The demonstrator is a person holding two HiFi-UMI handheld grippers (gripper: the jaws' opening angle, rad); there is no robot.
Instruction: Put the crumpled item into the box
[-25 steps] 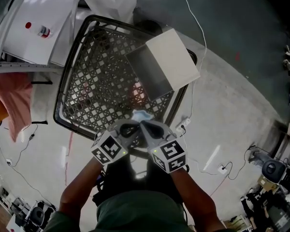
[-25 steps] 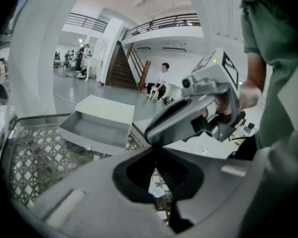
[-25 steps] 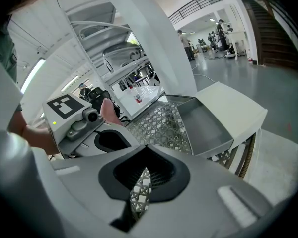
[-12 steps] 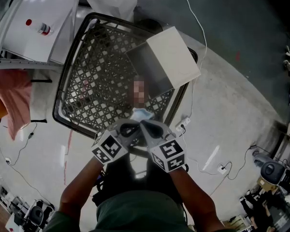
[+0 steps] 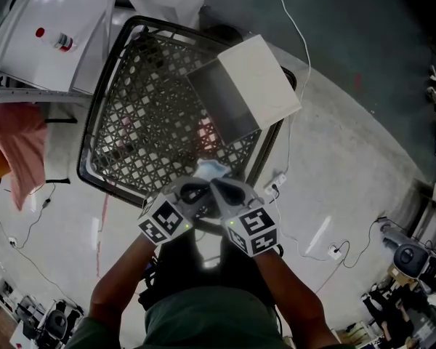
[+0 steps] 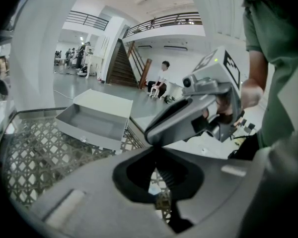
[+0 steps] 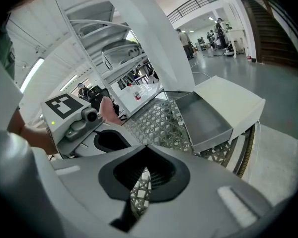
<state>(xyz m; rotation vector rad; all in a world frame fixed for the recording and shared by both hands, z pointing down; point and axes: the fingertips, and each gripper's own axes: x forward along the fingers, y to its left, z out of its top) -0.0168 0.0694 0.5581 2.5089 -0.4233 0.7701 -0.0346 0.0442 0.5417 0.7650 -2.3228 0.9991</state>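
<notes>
Both tools are closed all the way. The left gripper [image 5: 202,187] and the right gripper [image 5: 219,187] point forward and down, and their tips meet each other in front of the person. The crumpled item [image 5: 212,169], a pale blue-white wad, sits exactly at that meeting point and touches both tips. It overlaps the near rim of the black mesh basket [image 5: 94,133]. Neither gripper view shows the wad between the pads, because each tool's own closed jaws hide it. Since nothing visible supports it, it is judged to be pinched between both pairs of tips and carried. The wad is roughly round, with no usable long axis or facing direction, so its orientation does not constrain the drop. The box [image 5: 261,78] is the controlling reference. It rests at the far right part of the basket, ahead of the tips and slightly to the right, clear of the wad. Its opening faces up. Its grey interior has its long axis running away from the person, with the far end leaning left. A white panel lies along its right side. The near short end is the closest entry edge. The right gripper is marginally nearer. The coming move is judged to be a forward carry with a slight rightward bias.
</notes>
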